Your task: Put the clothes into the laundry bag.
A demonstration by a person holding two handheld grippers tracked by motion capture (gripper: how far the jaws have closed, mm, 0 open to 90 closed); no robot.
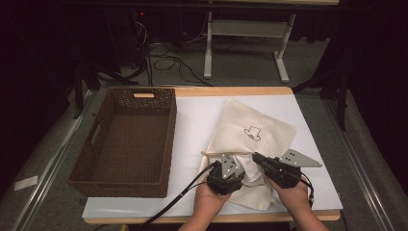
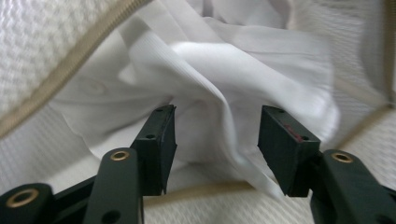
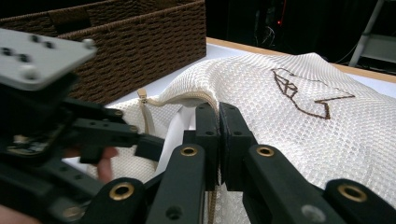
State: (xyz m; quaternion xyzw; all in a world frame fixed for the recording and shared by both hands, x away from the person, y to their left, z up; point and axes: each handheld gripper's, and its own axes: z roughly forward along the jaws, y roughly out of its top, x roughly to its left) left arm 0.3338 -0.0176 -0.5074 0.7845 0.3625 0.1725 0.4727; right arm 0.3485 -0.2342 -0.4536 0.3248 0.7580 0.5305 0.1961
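A cream mesh bag point(image 1: 252, 127) with a dark embroidered mark lies on the white table cover, its zippered mouth toward the person. A white garment point(image 1: 248, 166) bulges out of that mouth. My left gripper point(image 1: 239, 169) is at the mouth. In the left gripper view it point(image 2: 217, 135) stands open, with a fold of the white garment point(image 2: 233, 70) between the jaws and the pads off it. My right gripper point(image 1: 255, 157) comes in from the right. In the right gripper view it point(image 3: 218, 116) is shut on the bag's point(image 3: 299, 107) zipper edge and holds it up.
A brown wicker basket point(image 1: 171, 139) with nothing in it stands on the left of the table, its wall point(image 3: 140, 51) close behind the bag. White cover point(image 1: 192, 125) lies between basket and bag. Beyond the table's far wooden edge point(image 1: 231, 91) are cables and a white frame on the floor.
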